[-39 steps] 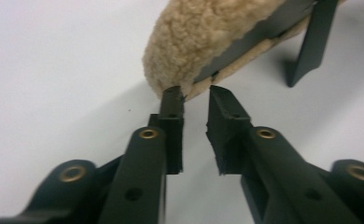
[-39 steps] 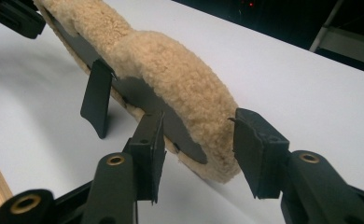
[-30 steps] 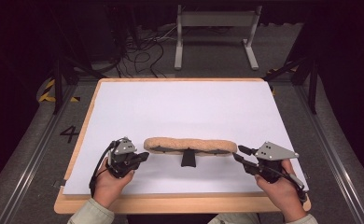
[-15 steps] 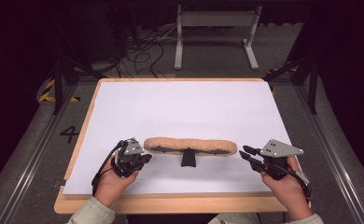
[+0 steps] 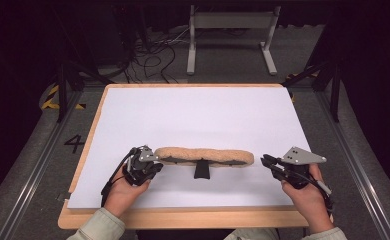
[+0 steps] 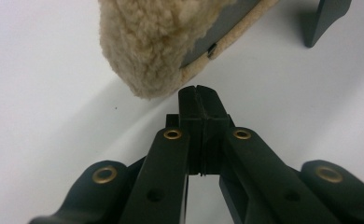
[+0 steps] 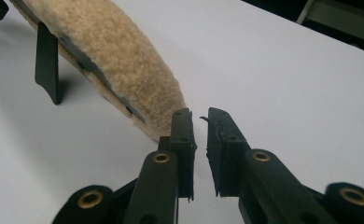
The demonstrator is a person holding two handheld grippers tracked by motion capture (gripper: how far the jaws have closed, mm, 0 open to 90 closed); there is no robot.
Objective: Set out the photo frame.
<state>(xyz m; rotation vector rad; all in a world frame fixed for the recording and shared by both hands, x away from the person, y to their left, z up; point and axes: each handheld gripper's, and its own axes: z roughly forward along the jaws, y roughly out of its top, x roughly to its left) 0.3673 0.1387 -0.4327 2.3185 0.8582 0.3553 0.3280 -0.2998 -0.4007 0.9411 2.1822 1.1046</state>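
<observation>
Fleecy pad point(image 5: 204, 156) lies between closed left fingers point(image 6: 203, 109) and just-narrowing, empty right fingers point(image 7: 199, 122); a nudge could tip it.

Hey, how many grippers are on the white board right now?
2: the left gripper at the fleecy pad's left end, the right gripper just off its right end.

A wooden table point(image 5: 183, 220) carries a large white sheet point(image 5: 198, 120) covering nearly its whole top. Near the sheet's front edge lies a long, tan fleecy pad point(image 5: 205, 155), propped on a black stand point(image 5: 201, 171).
</observation>
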